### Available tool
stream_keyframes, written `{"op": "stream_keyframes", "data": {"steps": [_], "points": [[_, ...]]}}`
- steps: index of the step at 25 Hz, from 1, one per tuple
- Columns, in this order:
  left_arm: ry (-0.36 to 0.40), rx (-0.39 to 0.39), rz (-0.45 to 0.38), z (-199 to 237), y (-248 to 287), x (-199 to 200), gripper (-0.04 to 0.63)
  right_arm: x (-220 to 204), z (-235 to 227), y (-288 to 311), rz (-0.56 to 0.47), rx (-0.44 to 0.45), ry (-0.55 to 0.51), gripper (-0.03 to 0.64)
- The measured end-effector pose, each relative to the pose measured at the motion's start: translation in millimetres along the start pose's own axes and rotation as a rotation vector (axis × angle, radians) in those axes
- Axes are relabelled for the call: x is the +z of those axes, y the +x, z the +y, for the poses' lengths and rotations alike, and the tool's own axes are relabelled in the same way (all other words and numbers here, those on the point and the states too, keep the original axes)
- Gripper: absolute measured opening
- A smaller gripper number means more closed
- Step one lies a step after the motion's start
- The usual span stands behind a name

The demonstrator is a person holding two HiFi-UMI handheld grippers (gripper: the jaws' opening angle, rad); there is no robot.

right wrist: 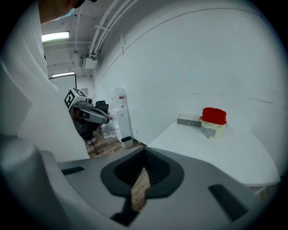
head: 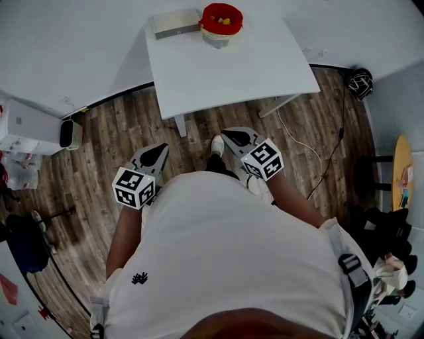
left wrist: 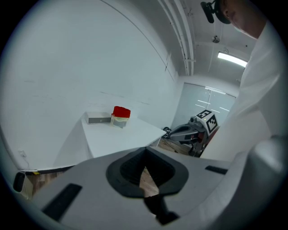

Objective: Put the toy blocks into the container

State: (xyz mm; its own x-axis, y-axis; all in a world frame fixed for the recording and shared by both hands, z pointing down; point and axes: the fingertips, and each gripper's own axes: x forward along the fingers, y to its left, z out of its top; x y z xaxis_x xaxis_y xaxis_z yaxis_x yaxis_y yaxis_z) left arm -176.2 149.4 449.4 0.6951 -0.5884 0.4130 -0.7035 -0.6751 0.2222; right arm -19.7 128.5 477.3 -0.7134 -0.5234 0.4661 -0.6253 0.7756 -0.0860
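Note:
A tub with a red top (head: 221, 20) stands at the far edge of the white table (head: 225, 73); small yellow and red pieces show in its top. The tub also appears in the left gripper view (left wrist: 120, 116) and the right gripper view (right wrist: 212, 121). I see no loose blocks on the table. Both grippers hang in front of a person in a white shirt, well short of the table and over the wooden floor. My left gripper (head: 159, 149) is shut and holds nothing. My right gripper (head: 230, 135) is shut too, with nothing between its fingers.
A flat grey box (head: 175, 23) lies next to the tub. A table leg (head: 180, 124) stands just ahead of the grippers. A white cabinet (head: 20, 126) and small black device (head: 69, 134) sit left; cables (head: 298, 142) and a yellow round table (head: 402, 172) are right.

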Motion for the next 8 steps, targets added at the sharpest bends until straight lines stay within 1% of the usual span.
{"op": "stream_keyframes", "data": {"steps": [8], "points": [[-0.018,-0.019,0.017,-8.3,5.7,-10.6,0.006,-8.9,-1.1,-8.7,-0.003,-0.016,0.028,0.005]]}}
